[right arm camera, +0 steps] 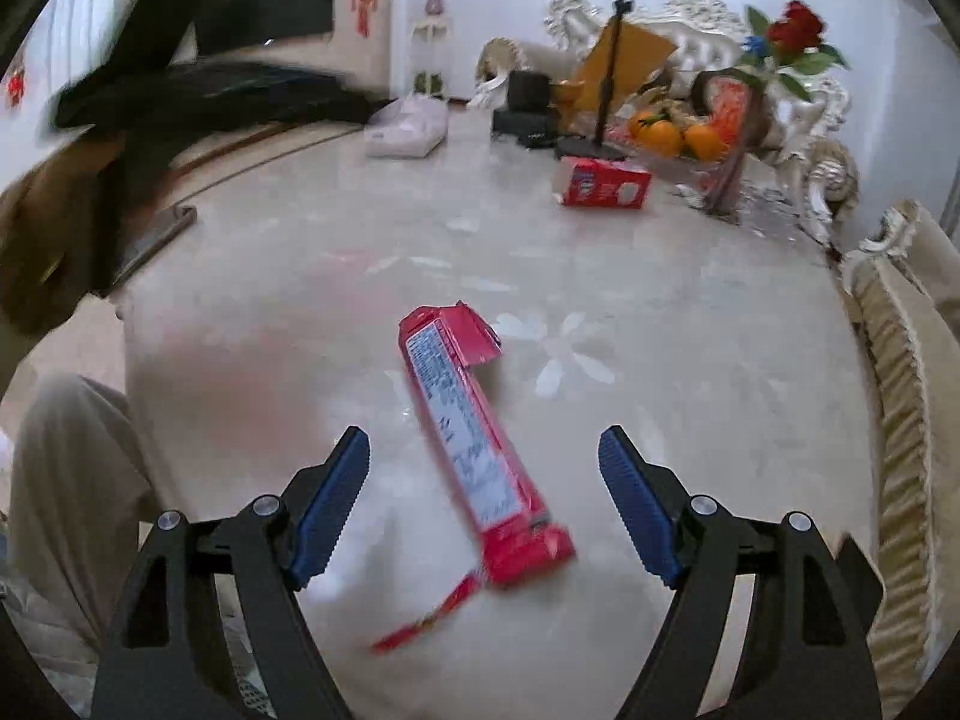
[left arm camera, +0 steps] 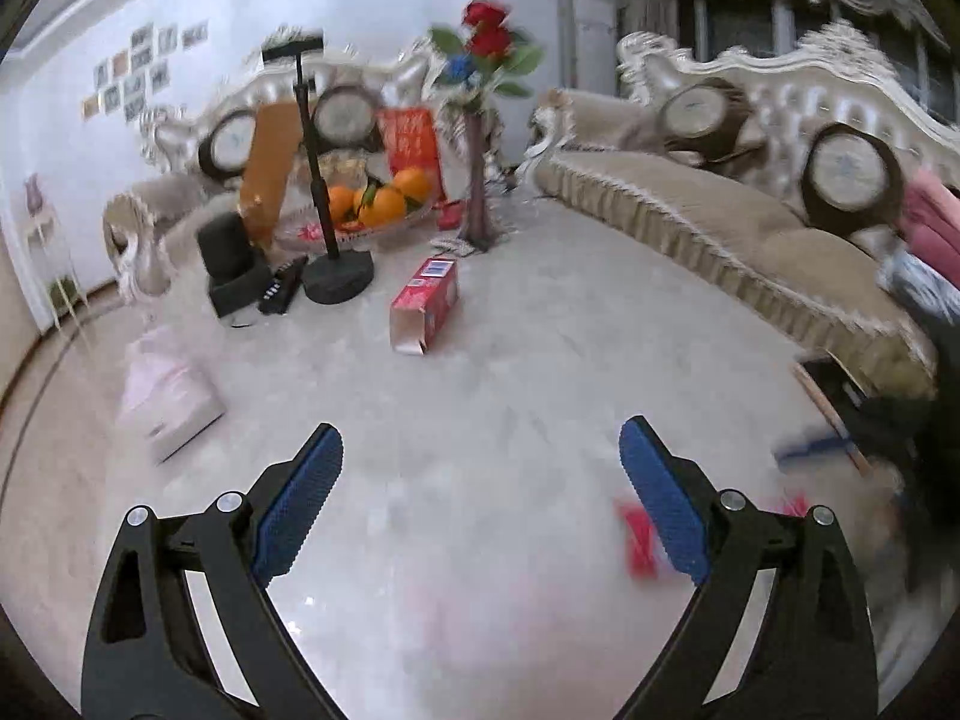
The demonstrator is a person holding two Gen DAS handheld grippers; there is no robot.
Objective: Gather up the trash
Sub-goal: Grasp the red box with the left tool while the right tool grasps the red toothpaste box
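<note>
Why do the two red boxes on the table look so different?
The near box is long and thin; the far box is short and chunky. The near one lies between the open right gripper's jaws with a torn flap sticking up; the far one lies by the oranges. Both are red, opened at one end and lying flat.

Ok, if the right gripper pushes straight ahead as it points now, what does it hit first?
Probably the long red box lying on the table, between the open right gripper fingers but untouched. Depth is unclear.
</note>
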